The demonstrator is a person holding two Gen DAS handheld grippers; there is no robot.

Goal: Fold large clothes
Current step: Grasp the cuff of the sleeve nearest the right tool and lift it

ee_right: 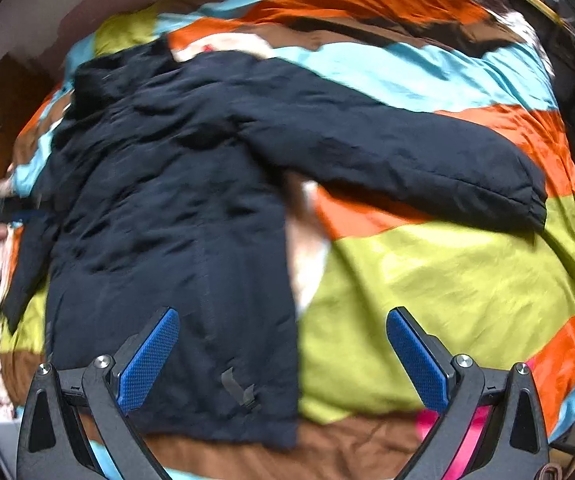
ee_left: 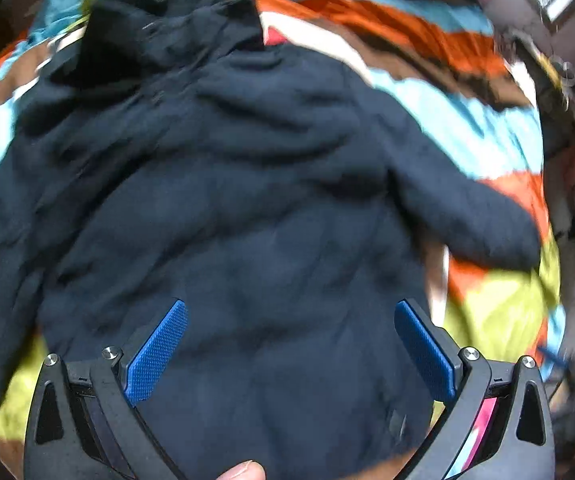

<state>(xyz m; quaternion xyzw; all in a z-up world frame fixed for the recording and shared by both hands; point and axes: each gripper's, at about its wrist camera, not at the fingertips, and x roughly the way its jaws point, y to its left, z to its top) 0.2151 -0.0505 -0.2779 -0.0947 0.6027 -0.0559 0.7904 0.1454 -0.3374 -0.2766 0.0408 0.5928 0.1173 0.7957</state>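
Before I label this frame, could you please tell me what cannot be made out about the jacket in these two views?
- Jacket front: turned down against the quilt in both views, so any zipper is hidden.
- Its bottom hem: covered by the left claw in the left wrist view.
- Left sleeve: squeezed at the fisheye edge in the right wrist view.
- Small grey tab: too blurred to identify.

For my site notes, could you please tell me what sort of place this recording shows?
Most likely a bedroom at home: a dark navy jacket lies spread on a bed under a colourful striped quilt, with a bare wall behind it.
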